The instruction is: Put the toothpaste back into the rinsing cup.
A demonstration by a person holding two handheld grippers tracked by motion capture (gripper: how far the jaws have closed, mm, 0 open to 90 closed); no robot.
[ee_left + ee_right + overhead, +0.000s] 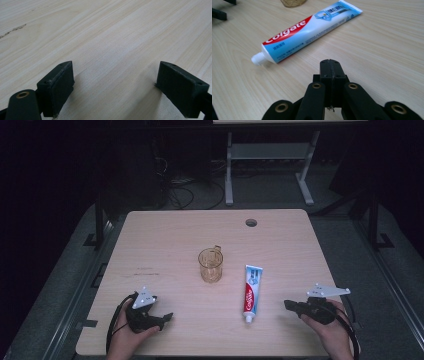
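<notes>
Light wood bench (165, 240), landmark = toothpaste tube (251, 291). Tube lies flat on the bench, white cap toward the person's edge, crimped end toward the far edge, red and blue print facing up. Clear amber cup (210, 265) stands upright just left of the tube's far end, not touching it, handle on its far side. Round cable hole (251, 222) in the bench well beyond the tube, near the far edge. Left hand-held gripper (166, 318) sits well left of the tube cap, near the person's edge, held in the left hand (131, 336), grey three-cornered plate on top; left gripper view shows its jaws spread wide with bare wood between them, nothing held. Right hand-held gripper (288, 305) sits to the right of the tube's cap end, apart from it, held in the right hand (332, 332), tips pointing left toward the tube; right gripper view (331, 67) shows its jaws pressed fully together, nothing between them, tube (309, 30) lying diagonally ahead with cap at lower left, cup base (292, 2) just past it at the top edge. Floor beyond the bench is dark, with a white frame leg and cables.
</notes>
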